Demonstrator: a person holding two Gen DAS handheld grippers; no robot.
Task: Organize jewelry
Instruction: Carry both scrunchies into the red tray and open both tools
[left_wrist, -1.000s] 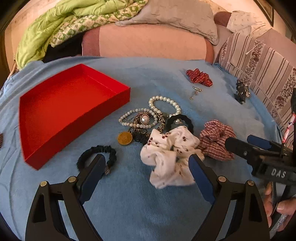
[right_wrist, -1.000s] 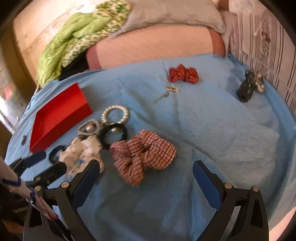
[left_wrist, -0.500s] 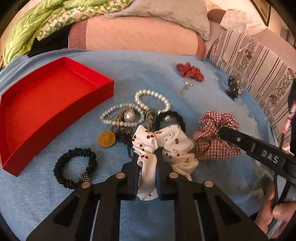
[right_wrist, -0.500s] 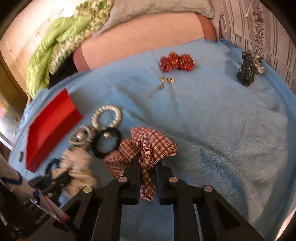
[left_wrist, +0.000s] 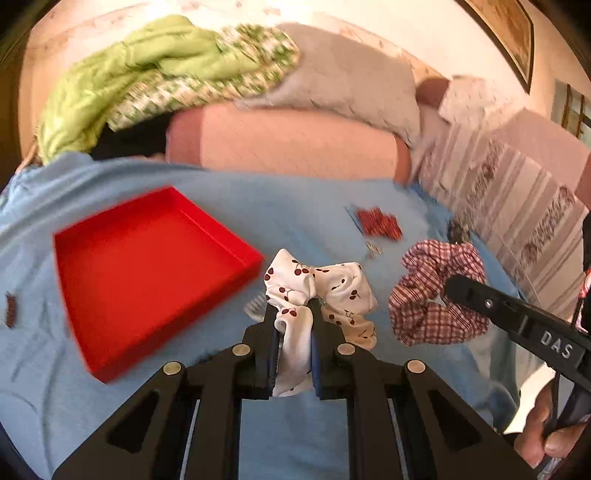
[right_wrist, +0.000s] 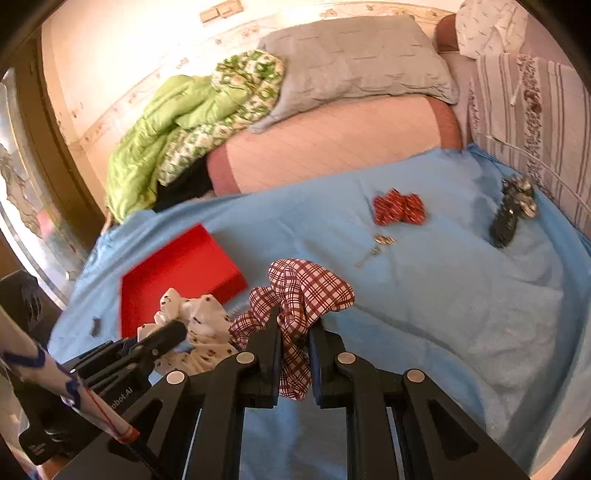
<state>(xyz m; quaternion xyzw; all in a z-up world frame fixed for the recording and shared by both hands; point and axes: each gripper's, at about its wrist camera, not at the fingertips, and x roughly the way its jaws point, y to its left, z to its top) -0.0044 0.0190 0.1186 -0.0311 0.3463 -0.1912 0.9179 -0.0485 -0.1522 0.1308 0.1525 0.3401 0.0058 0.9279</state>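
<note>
1. The left gripper (left_wrist: 293, 317) has its jaws pinched tight on the white cherry scrunchie (left_wrist: 325, 291). Most of the scrunchie puffs out past the jaw tips, and a strip of it hangs down between them.
2. The right gripper (right_wrist: 295, 332) has its jaws pinched tight on the red plaid scrunchie (right_wrist: 306, 288). It bunches up above the jaw tips, and a bit hangs down between them.
3. The red tray (left_wrist: 147, 269) sits ahead and to the left of the left jaws, on the blue bed sheet (left_wrist: 295, 199).
4. Far ahead of the right jaws lie a red bow (right_wrist: 399, 210) and a small gold earring (right_wrist: 376, 247). A dark hair clip (right_wrist: 508, 218) lies further to the right.
5. Both grippers point forward, side by side. A hand (left_wrist: 550, 432) grips the right handle.
6. Half a second ago both scrunchies were low on the sheet by the pearls. Now both are lifted up, and the pearl pile is hidden under them. The left view is blurry and the tray looks nearer the middle.
</note>
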